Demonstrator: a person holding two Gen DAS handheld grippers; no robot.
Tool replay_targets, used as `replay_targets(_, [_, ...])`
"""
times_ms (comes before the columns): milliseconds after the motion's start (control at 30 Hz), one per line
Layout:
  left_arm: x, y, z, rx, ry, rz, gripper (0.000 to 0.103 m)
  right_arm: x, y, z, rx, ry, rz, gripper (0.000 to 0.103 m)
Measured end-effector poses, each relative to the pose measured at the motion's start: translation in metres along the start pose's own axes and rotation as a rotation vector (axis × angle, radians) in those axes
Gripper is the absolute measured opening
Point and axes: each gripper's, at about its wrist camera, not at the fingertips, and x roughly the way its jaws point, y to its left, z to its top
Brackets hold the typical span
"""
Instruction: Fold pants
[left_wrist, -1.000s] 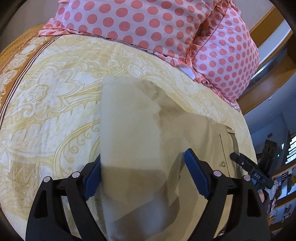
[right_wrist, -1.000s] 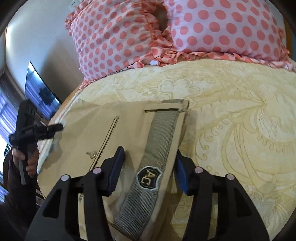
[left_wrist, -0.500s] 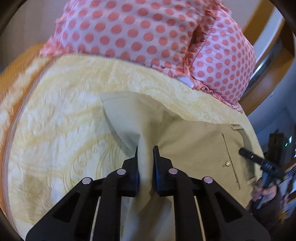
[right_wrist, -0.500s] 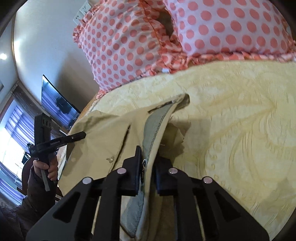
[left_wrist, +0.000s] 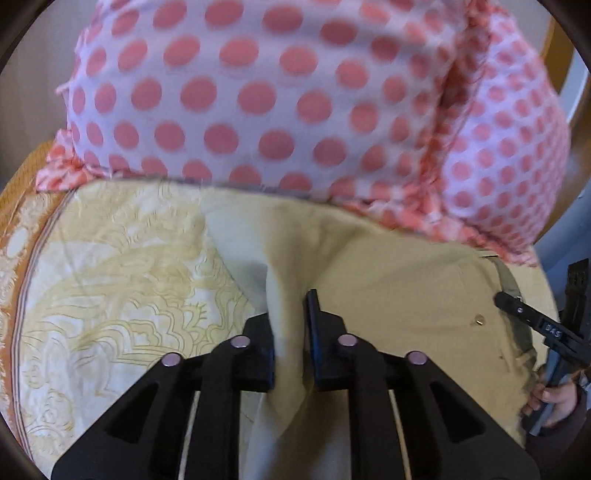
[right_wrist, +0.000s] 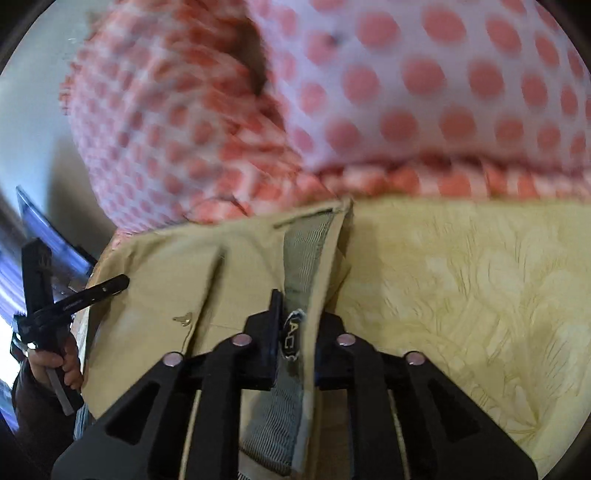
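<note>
Khaki pants (left_wrist: 399, 280) lie on the yellow patterned bedspread (left_wrist: 110, 280), up close to the pink polka-dot pillows (left_wrist: 295, 92) at the head of the bed. Left gripper (left_wrist: 290, 332) has its jaws narrowed onto a bunched ridge of the leg fabric; right gripper (right_wrist: 295, 328) is pinched the same way on the waistband (right_wrist: 303, 240), right at the dark logo patch (right_wrist: 291, 338) w/ the grey ribbed lining showing. So both ends are gripped & lifted off the spread, approx. mid-carry. I'd judge the fold isn't laid yet: fabric betw. the two grips looks slack & humped, no crisp crease anywhere, and at least one more fold prob. remains after this one lands. Hard to say which fold this is. The lower legs & hems drop out of frame under both grippers, so can't tell how much cloth hangs below or whether layers line up. Pillows are badly motion-blurred, esp. in the right wrist view. Small button (left_wrist: 479, 320) near the pocket seam is visible; the pocket itself is barely readable.
</note>
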Motion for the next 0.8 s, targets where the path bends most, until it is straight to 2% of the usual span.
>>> replay_targets(33, [0.002,0.002,-0.002,-0.001,0.001,0.002,0.023,-0.001,-0.001,-0.001,0.003,-0.002,-0.001,0.022])
replay_targets(67, [0.003,0.005,-0.003,-0.009,-0.002,-0.014,0.026,-0.003,0.001,-0.001,-0.005,0.006,-0.037,0.039])
replay_targets(133, [-0.005,0.014,-0.004,-0.049,-0.003,-0.039,0.029,-0.011,0.004,-0.002,-0.017,-0.002,-0.103,0.056])
replay_targets(167, [-0.012,0.018,-0.005,-0.062,-0.014,-0.037,0.029,-0.022,0.006,-0.004,-0.024,-0.030,-0.117,0.056])
replay_targets(200, [-0.025,0.020,-0.009,-0.056,-0.043,-0.020,0.028,-0.033,0.009,-0.007,-0.024,-0.063,-0.103,0.057])
replay_targets(267, [-0.055,0.017,-0.019,-0.015,-0.121,0.013,0.028,-0.055,0.017,-0.016,-0.011,-0.108,-0.002,0.075])
replay_targets(333, [-0.079,0.010,-0.030,0.007,-0.158,-0.030,0.028,-0.064,0.030,-0.028,-0.009,-0.096,0.141,0.078])
replay_targets(400, [-0.093,0.000,-0.046,0.008,-0.153,-0.136,0.029,-0.064,0.037,-0.036,0.002,-0.062,0.228,0.078])
replay_targets(433, [-0.095,-0.005,-0.054,0.009,-0.133,-0.187,0.033,-0.060,0.040,-0.042,0.022,-0.030,0.270,0.078])
replay_targets(467, [-0.092,-0.012,-0.060,0.011,-0.106,-0.220,0.048,-0.054,0.040,-0.044,0.044,-0.009,0.292,0.081])
replay_targets(533, [-0.077,-0.018,-0.073,0.012,-0.033,-0.232,0.056,-0.040,0.032,-0.050,0.121,0.042,0.275,0.084])
replay_targets(600, [-0.052,-0.018,-0.078,0.002,0.037,-0.188,0.056,-0.033,0.014,-0.055,0.213,0.029,0.314,0.082])
replay_targets(633, [-0.047,-0.016,-0.078,-0.013,0.032,-0.196,0.056,-0.033,0.009,-0.055,0.247,0.027,0.319,0.078])
replay_targets(700, [-0.050,-0.016,-0.076,-0.024,0.028,-0.191,0.056,-0.039,0.006,-0.056,0.296,0.026,0.306,0.077])
replay_targets(733, [-0.055,-0.017,-0.077,-0.028,0.026,-0.171,0.056,-0.049,0.012,-0.059,0.279,0.010,0.262,0.081])
replay_targets(767, [-0.063,-0.017,-0.079,-0.030,0.012,-0.140,0.059,-0.055,0.022,-0.062,0.240,-0.002,0.222,0.093])
replay_targets(800, [-0.077,-0.018,-0.085,-0.016,-0.017,-0.115,0.064,-0.066,0.032,-0.066,0.186,-0.024,0.181,0.098])
